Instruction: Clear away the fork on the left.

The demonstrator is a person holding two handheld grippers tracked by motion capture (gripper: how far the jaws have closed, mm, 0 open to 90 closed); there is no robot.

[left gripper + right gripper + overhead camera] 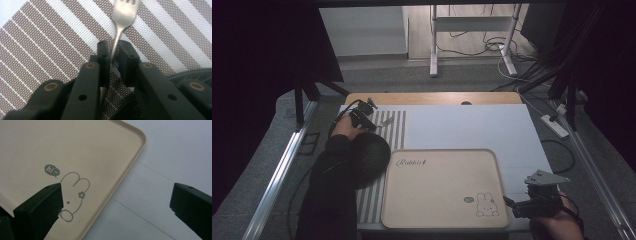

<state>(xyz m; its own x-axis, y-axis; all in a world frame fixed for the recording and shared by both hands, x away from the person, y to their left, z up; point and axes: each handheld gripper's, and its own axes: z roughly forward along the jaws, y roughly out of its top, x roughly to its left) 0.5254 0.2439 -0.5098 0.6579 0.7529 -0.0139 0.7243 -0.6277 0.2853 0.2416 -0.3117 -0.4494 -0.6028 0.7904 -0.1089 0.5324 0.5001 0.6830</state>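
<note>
1. Left hand-held gripper is clenched on the fork handle; the tines stick out past its jaws, over the striped mat.
2. Right hand-held gripper is released wide, holding nothing, over the tray corner and the white surface.

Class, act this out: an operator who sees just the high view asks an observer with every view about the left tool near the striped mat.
Operator: What is the left tool doing?
Observer: It is shut on a fork's handle.
Operator: Where is the fork?
Observer: Over the striped placemat, tines pointing away from the tool.
Operator: And the right tool?
Observer: Open, straddling the edge of the beige tray by its rabbit drawing.
</note>
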